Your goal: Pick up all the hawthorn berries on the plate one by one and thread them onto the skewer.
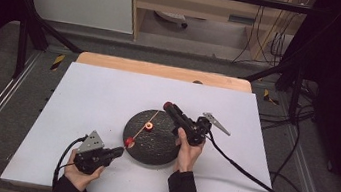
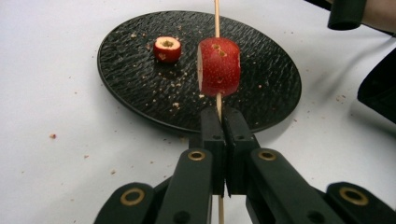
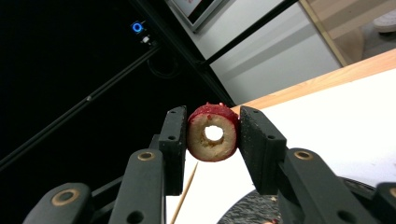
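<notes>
Leftmost in the high view, the left hand-held gripper (image 1: 117, 152) lay low over the white surface (image 1: 82, 99), near its front edge, with a person's hand wrapped around its body and a grey three-cornered plate (image 1: 93, 141) on top. Its jaws were clenched on the lower end of a thin wooden skewer (image 1: 144, 125); in the left gripper view the two black jaws stood pressed together with the skewer (image 2: 218, 105) rising from between them. Just beyond the jaw tips, a red cored fruit piece (image 2: 219, 66) sat threaded on the skewer, above the near rim of a round black textured plate (image 2: 261, 88). Farther along, the skewer slanted up across the plate towards the other gripper. A second, smaller red fruit piece (image 2: 167, 49) lay on the plate to the left of the skewer, apart from it, with crumbs scattered around it on the plate and the surface. At the right, the right hand-held gripper (image 1: 168, 107) was held above the plate's far right edge, its jaws pointing up and left. It was grasping a red-skinned fruit ring (image 3: 213, 133) between its two pads, which pressed on the ring's sides, the hollow core facing the camera in the right gripper view.
</notes>
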Demonstrator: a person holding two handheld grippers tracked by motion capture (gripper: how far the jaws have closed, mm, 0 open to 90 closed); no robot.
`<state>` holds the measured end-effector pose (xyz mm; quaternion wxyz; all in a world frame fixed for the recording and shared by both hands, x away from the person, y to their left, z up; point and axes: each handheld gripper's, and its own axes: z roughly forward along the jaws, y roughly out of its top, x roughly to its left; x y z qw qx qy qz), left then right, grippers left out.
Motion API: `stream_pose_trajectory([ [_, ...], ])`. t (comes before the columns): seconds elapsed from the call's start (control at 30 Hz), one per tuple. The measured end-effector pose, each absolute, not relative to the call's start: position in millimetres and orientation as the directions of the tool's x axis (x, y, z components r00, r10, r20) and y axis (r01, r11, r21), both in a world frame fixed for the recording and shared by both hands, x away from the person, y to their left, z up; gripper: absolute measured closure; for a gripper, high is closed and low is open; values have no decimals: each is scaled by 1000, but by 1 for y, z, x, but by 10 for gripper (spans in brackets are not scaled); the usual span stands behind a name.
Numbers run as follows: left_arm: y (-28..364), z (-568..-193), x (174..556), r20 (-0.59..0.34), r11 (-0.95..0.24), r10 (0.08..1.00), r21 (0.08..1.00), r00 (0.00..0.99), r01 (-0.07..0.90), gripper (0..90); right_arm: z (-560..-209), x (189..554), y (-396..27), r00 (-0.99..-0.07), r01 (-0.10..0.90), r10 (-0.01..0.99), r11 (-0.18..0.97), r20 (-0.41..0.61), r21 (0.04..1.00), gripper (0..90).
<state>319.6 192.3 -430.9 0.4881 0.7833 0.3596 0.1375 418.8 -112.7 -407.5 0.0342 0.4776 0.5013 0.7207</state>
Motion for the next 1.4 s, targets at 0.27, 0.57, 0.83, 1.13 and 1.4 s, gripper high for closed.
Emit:
stream_pose_trajectory([
  [0.27, 188, -431, 318, -133, -267, 686, 868, 716, 418, 884, -411, 420, -108, -552, 433, 498, -515, 669, 740, 634],
  [0.57, 187, -431, 317, -131, -265, 686, 871, 716, 413, 884, -412, 418, -106, -556, 435, 484, -523, 675, 733, 634],
  [0.83, 186, -431, 317, -138, -246, 691, 878, 710, 410, 884, -414, 417, -105, -562, 442, 465, -531, 684, 723, 634],
  [1.13, 179, -431, 316, -152, -218, 700, 885, 698, 412, 884, -418, 414, -103, -565, 460, 441, -534, 698, 709, 635],
  [1.4, 171, -428, 320, -169, -200, 710, 882, 684, 426, 885, -421, 411, -100, -566, 471, 432, -529, 702, 706, 636],
])
